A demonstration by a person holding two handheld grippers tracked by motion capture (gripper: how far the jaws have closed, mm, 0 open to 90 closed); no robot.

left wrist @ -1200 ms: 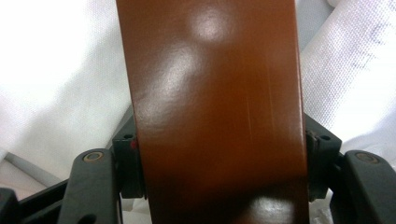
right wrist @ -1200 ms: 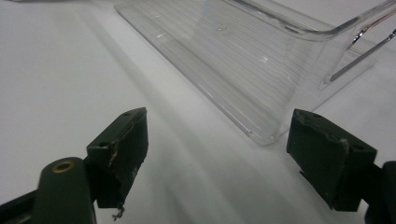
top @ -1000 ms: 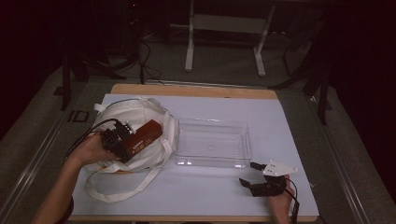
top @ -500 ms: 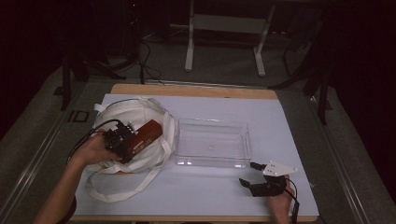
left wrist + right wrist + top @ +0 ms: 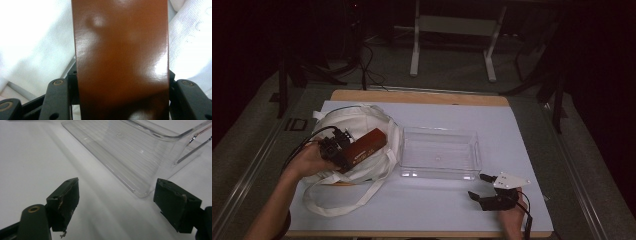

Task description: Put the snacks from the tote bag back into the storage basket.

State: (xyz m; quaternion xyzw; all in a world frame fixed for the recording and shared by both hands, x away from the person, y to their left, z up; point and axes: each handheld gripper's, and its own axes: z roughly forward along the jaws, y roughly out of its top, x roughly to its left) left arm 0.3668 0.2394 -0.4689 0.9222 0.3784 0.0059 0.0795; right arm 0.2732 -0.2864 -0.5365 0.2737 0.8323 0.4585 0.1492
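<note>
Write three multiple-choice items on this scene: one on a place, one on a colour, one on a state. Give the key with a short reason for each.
1. Where is the clear plastic tray?
A. on the table between the white cloth bag and the right hand-held gripper
B. inside the bag
C. on the floor

2. What colour is the box held by the left hand-held gripper?
A. green
B. reddish brown
C. yellow

3. How do the right hand-held gripper's jaws stand?
A. shut on the tray
B. shut on a cable
C. open, holding nothing

Key: 1 A, the high view shows the tray in the middle of the table with the bag on one side and that gripper on the other. 2 B, the left gripper view shows a glossy brown face between the jaws. 3 C, the right gripper view shows bare table between the spread jaws.
</note>
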